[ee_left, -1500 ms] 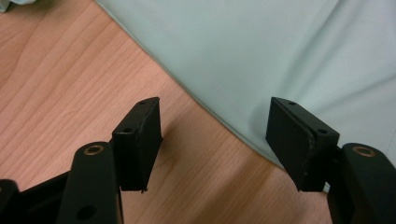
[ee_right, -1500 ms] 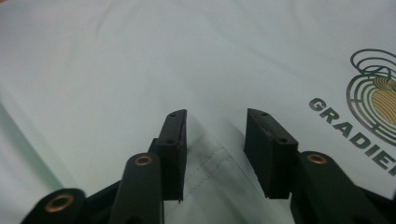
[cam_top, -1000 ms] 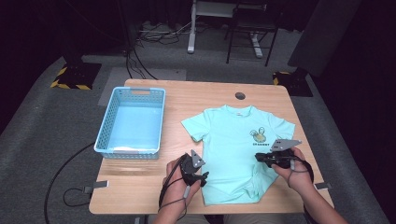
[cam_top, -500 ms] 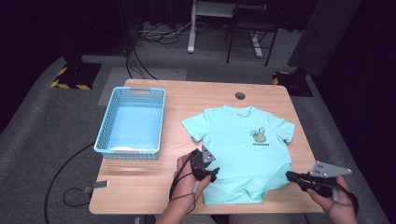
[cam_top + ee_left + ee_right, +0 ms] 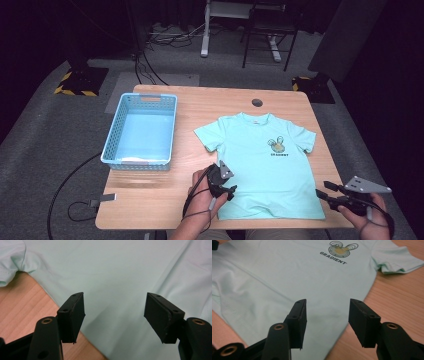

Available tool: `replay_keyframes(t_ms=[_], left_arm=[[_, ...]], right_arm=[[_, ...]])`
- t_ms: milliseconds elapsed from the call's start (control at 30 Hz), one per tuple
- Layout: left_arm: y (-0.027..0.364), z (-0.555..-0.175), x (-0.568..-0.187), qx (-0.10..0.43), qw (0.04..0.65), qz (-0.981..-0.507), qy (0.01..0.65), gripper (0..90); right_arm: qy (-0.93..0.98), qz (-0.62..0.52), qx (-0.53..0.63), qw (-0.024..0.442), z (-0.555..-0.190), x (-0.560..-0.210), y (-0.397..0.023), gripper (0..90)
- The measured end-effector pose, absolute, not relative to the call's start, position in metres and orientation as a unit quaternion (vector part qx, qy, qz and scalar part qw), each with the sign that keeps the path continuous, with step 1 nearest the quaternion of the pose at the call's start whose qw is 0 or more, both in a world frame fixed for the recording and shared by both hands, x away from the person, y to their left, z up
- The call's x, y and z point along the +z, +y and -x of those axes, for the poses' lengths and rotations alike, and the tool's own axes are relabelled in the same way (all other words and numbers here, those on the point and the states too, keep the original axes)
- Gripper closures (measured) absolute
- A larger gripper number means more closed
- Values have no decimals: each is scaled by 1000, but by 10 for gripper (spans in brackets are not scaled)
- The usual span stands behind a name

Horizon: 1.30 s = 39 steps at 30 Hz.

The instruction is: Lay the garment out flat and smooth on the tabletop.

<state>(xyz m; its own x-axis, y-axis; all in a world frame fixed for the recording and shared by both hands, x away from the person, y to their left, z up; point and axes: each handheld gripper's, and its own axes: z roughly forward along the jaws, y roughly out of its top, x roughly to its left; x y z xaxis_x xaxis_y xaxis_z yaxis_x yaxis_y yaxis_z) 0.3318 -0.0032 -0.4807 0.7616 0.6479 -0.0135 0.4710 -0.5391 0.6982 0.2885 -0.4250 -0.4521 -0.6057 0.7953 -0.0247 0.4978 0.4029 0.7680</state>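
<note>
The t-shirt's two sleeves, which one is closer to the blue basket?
The sleeve on the high view's left, beside the blue basket; the other sleeve lies toward the table's far side.

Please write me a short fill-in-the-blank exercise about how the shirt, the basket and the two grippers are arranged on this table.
1. The T-shirt lies spread flat on the wooden ____.
2. The blue basket stands to the ____ of the shirt in the high view.
3. The jaws of the left gripper stand ____ over the shirt's edge.
4. The word printed under the shirt's logo is ____.

Missing words: table; left; open; GRADIENT
</note>
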Motion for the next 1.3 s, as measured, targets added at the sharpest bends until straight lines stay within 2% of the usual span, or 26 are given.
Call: replay_keyframes(t_ms=[167,300,533,667,867,1067,1300], left_arm=[[2,-317,-487,139,367,-860,327,328],[1,-297,-494,125,361,-870,312,328],[4,-274,-498,127,334,-885,297,329],[13,-269,-498,125,335,-882,305,332],[25,-262,-492,119,315,-889,310,338],[24,-273,-482,137,344,-872,321,327],[-1,-314,-486,143,370,-862,316,326]], right_arm=[[824,-385,375,179,-317,-471,-413,451],[834,-378,367,167,-328,-482,-406,438],[851,-354,357,151,-310,-486,-405,418],[873,-336,319,153,-298,-492,-414,412],[866,-356,323,141,-289,-493,-429,418],[858,-356,341,145,-292,-484,-425,400],[846,-355,369,145,-325,-482,-405,347]])
